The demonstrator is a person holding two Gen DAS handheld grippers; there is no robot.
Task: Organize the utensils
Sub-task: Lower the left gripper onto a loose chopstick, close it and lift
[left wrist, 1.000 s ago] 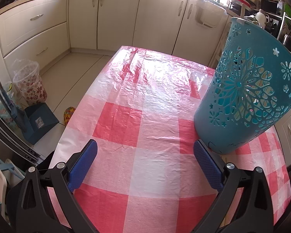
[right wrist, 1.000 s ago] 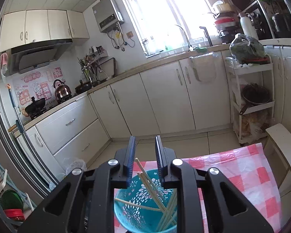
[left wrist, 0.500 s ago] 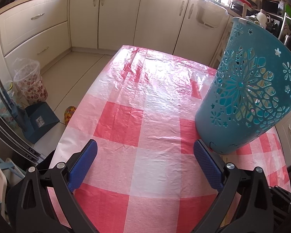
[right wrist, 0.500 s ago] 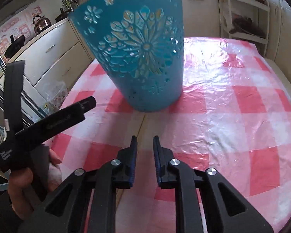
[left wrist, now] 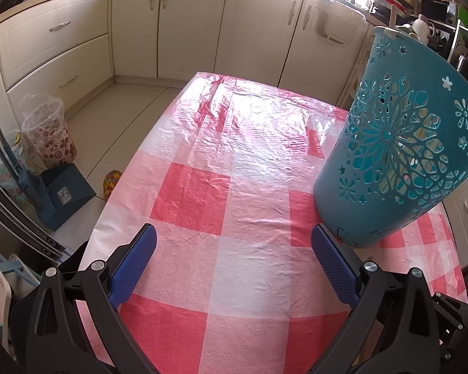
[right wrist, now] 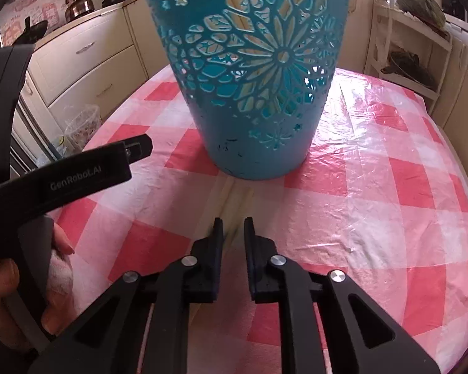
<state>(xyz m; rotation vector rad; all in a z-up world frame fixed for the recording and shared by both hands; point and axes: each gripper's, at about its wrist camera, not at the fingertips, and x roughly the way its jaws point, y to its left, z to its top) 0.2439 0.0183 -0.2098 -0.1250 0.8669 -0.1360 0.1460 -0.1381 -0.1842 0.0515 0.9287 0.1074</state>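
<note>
A teal perforated basket (left wrist: 393, 155) stands upright on the red-and-white checked table (left wrist: 234, 187); it also shows in the right wrist view (right wrist: 255, 71), with pale wooden chopsticks visible through its holes. My left gripper (left wrist: 234, 246) is wide open and empty, low over the table, its right finger beside the basket's base. My right gripper (right wrist: 233, 227) hovers low over the cloth just in front of the basket, jaws nearly closed with a narrow gap and nothing between them. The left gripper's body (right wrist: 78, 174) appears at the left in the right wrist view.
Cream kitchen cabinets (left wrist: 187, 25) line the far wall. A floral bin (left wrist: 50, 134) and a blue dustpan (left wrist: 65, 196) sit on the floor left of the table. A white shelf rack (right wrist: 411, 46) stands behind the table at right.
My right gripper has dropped from above the basket's mouth to low over the table in front of the basket, then moved closer to it. The left gripper has stayed put.
</note>
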